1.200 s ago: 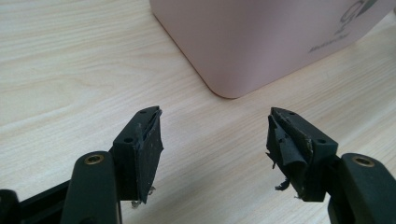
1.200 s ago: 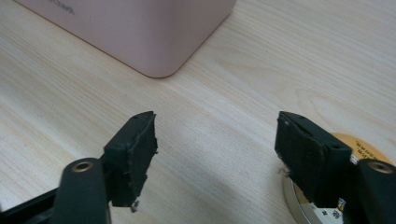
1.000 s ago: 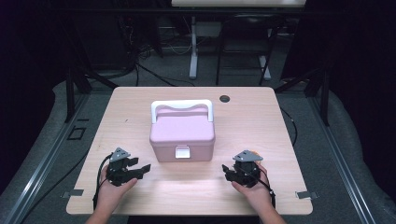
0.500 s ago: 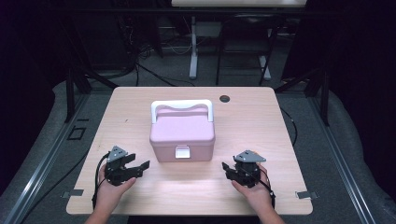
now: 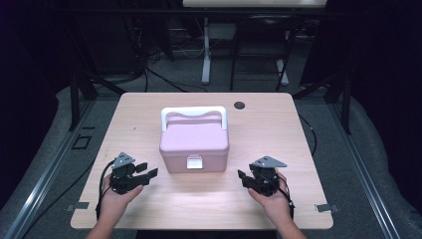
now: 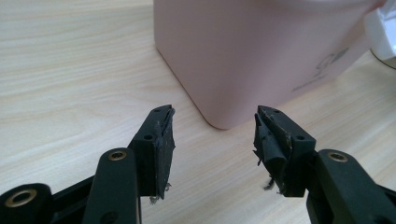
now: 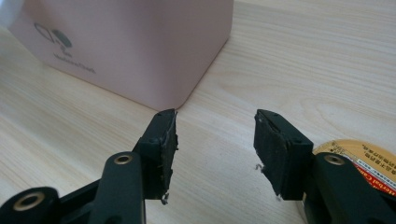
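Black jaws of the left gripper (image 6: pixel 212 135) are seen partly parted with nothing between them, having just been closing; bare wood lies in the gap, and the near left corner of the pink box (image 6: pixel 261 51) stands just beyond the tips, untouched. The jaws of the right gripper (image 7: pixel 215 137) are likewise held partly apart on nothing, having just been closing, and the near right corner of the pink box (image 7: pixel 130 46) is seen just past their tips. A round yellow-rimmed label (image 7: pixel 359 158) is glimpsed beside that gripper's outer jaw; what it belongs to cannot be told. From above, the pink box (image 5: pixel 194 142), its white handle (image 5: pixel 194 112) raised at the back and a white latch (image 5: pixel 194 162) on its front, is set at the middle of the wooden table (image 5: pixel 149 209), with the left gripper (image 5: pixel 147 172) near its front left and the right gripper (image 5: pixel 244 177) near its front right. A small dark disc (image 5: pixel 240 105) lies behind the box.
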{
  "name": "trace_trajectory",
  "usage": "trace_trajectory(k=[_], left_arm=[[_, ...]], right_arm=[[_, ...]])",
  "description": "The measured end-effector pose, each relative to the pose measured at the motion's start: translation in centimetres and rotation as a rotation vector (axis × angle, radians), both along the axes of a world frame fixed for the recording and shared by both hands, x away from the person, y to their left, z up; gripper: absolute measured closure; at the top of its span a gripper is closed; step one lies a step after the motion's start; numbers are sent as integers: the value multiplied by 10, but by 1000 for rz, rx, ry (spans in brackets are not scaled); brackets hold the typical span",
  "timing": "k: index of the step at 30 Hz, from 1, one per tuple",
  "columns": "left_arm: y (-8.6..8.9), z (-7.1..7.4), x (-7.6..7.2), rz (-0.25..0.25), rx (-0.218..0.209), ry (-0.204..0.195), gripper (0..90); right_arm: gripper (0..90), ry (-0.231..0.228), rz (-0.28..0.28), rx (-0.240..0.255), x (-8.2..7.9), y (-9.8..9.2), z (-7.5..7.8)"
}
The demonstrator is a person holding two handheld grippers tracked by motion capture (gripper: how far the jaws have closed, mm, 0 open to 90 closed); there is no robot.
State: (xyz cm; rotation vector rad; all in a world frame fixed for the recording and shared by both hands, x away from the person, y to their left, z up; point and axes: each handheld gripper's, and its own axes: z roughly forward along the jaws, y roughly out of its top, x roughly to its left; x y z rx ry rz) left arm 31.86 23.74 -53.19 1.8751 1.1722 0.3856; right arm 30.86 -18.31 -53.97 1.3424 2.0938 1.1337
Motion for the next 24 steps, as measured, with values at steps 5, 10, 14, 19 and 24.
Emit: trace_trajectory(k=[5, 10, 14, 19, 24], left_arm=[[-5, 4, 4, -7, -27, 13, 497], [-13, 2, 9, -22, -19, 14, 469], [-17, 1, 12, -30, -9, 14, 460], [-21, 6, 17, 5, 13, -1, 455], [-16, 10, 26, 54, 1, -4, 513]], right_arm=[[495, -15, -12, -10, 4, 2, 7], [503, 1, -7, 6, 7, 4, 10], [504, 4, 0, 2, 9, 7, 10], [521, -5, -7, 15, 15, 9, 13], [533, -25, -24, 15, 25, 11, 13]])
